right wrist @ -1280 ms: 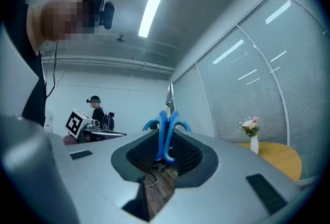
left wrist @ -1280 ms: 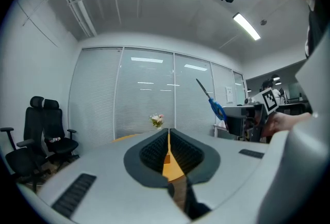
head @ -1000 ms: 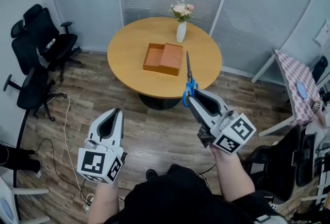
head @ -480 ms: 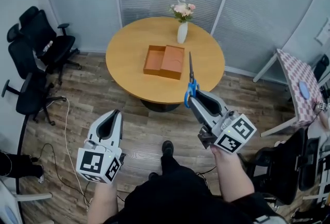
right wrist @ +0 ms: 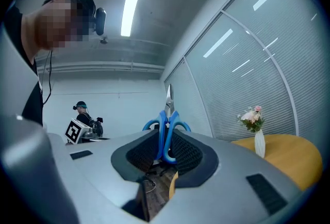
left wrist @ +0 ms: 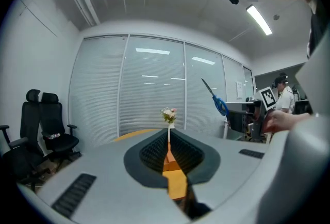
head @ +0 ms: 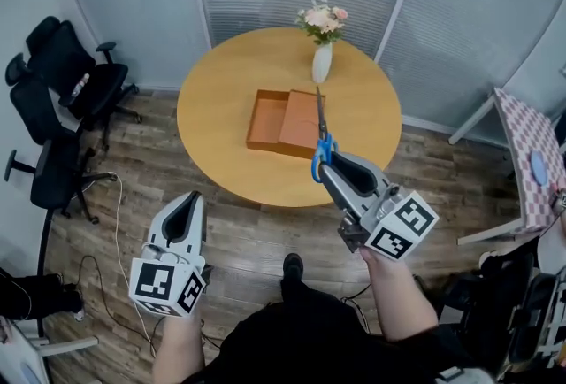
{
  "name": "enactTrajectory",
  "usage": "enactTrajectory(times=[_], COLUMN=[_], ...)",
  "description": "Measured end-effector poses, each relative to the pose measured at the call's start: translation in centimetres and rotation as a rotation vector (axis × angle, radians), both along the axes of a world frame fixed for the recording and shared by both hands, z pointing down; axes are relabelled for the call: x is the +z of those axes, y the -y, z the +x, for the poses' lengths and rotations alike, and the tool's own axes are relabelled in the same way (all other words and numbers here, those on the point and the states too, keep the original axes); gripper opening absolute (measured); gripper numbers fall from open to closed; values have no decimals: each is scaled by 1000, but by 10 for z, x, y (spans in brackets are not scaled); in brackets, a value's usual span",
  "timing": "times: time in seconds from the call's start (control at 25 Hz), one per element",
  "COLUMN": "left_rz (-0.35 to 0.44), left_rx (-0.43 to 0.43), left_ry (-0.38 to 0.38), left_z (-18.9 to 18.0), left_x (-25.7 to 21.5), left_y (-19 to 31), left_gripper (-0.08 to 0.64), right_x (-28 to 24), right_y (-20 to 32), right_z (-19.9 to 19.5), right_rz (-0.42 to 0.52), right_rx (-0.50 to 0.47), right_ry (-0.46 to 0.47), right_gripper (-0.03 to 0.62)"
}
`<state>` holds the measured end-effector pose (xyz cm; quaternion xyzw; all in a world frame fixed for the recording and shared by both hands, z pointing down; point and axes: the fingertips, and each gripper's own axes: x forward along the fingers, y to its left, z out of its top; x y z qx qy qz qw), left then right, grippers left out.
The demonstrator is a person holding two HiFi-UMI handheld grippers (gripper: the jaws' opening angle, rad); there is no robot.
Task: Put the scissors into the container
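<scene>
Currently the right gripper (head: 325, 168) carries the scissors (right wrist: 166, 132), its jaws clamped on the blue handles and the blades pointing up and ahead. They are in the air and appear short of the orange container (head: 268, 112) on the desk (head: 221, 99). The left gripper (head: 191, 199) hangs low over the floor, jaws nearly together and nothing between them.

Recommended: bring the scissors over the container's open compartment, lay the blades flat, release low, and stay clear of the vase (head: 322, 64).

Count: one pair of scissors, one container, one vase, one desk, two grippers.
</scene>
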<state>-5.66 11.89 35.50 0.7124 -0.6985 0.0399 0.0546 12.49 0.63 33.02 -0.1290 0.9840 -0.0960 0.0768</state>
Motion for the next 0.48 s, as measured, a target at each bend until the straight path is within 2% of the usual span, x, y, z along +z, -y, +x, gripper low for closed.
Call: enactTrajectory(times=[0.24,0.48], left_rz=[-2,4], left_rx=[-8,2], left_ry=[-10,-2], left_z=[-5,2], left_x=[-4,-11], left_y=[68,107], left_gripper=[23,23], right_x=[-2,-6], right_y=[66,105], right_z=[-4,-1], right_rz=[-15,-14], right_rx=[-15,-21], right_ry=[-2,5], right_gripper=[95,95])
